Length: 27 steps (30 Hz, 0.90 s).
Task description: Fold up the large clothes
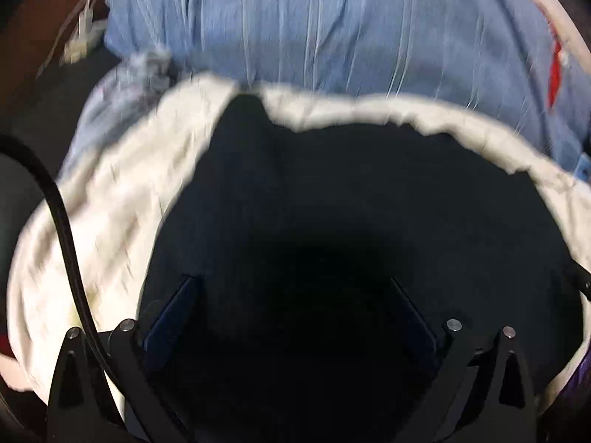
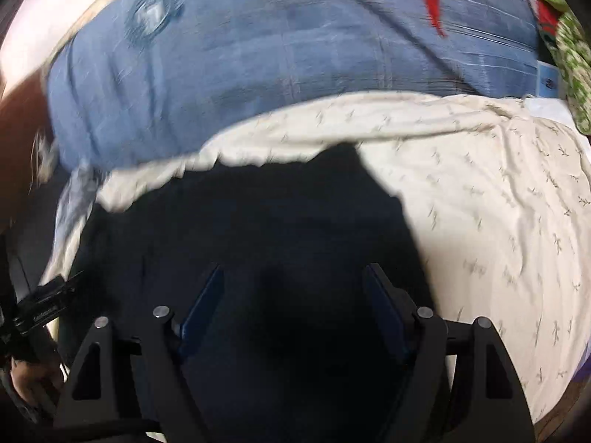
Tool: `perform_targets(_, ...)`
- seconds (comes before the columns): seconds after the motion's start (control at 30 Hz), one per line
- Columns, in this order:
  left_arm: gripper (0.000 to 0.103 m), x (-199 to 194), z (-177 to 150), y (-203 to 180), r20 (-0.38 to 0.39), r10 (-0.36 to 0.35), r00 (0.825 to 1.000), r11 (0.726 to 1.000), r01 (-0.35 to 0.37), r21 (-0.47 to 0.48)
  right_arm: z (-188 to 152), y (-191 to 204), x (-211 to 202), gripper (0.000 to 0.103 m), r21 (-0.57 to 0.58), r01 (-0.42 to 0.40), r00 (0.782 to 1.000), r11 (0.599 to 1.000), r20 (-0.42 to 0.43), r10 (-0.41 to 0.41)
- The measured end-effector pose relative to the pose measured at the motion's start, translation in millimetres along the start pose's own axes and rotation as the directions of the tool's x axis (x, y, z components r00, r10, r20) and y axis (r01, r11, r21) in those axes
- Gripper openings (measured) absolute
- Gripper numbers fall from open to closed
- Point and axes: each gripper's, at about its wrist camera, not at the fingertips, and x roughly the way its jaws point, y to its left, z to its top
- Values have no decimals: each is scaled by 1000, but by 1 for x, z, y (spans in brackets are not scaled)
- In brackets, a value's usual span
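The left gripper [image 1: 291, 280] hangs over a dark garment [image 1: 351, 203], its two fingers spread wide with nothing pinched between them. Around that dark garment's far and left edges lies a cream sheet [image 1: 122, 199]. Beyond the sheet is a blue striped cloth [image 1: 314, 29], blurred, perhaps bedding. A black cable [image 1: 62, 229] crosses the sheet at the left.

Soft bed surface under a cream sheet with small grey sprig print [image 2: 491, 199], filling the right half of the right wrist view. Directly on it: dark navy garment [image 2: 258, 221] at centre and bottom, crumpled blue striped quilt [image 2: 295, 55] across the top. Both views blurred.
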Motion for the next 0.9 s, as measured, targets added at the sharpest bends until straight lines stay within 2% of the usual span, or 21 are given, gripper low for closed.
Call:
perform_targets(0.03,103,11,-5,5,-18,-16,1000,1000,15,-20,-8,-1,14,79,-10,18,999,1000,-47,-19)
perform_targets(0.07,103,13,-5,9,-4,-22,1000,999,21,-37,-13,-4,25,79,-7,24,997,1000,-79,-24)
perform_targets(0.13,102,9,0,10,-29,-10,1000,999,9,-42,-16,-5,30,80,0,23,998,1000,-66,-23)
perform_targets(0.2,99,-4,3,12,-33,-16,999,998,13,-64,-11,0,12,80,20,32,998,999,-57,-31)
perform_targets(0.3,100,-40,-6,14,40,-8,999,997,11,-78,-14,9,-25,80,51,-55,998,997,20,54)
perform_targets(0.37,100,-54,-11,14,58,9,998,998,-6,-65,-23,22,-44,80,36,-70,996,997,53,68)
perform_targets(0.47,100,-71,-23,13,62,15,998,999,-12,-48,-42,41,-56,82,1,-68,997,998,41,68)
perform_targets(0.63,100,-88,-44,30,66,49,997,997,-46,-56,-65,66,-55,82,-28,-69,998,997,7,69)
perform_targets(0.7,101,-85,-49,38,41,38,998,998,-35,-59,-73,78,-52,82,-62,-64,998,996,11,65)
perform_targets(0.77,101,-71,-52,48,-28,-2,1000,998,0,-70,-76,85,-31,92,-103,-86,995,991,-53,81)
perform_targets(0.83,98,-65,-52,60,-39,1,999,996,-4,-91,-83,90,3,94,-129,-47,991,991,-130,31)
perform_targets(0.9,98,-65,-44,76,-33,-25,999,992,21,-124,-86,94,6,94,-122,-26,993,992,-120,11)
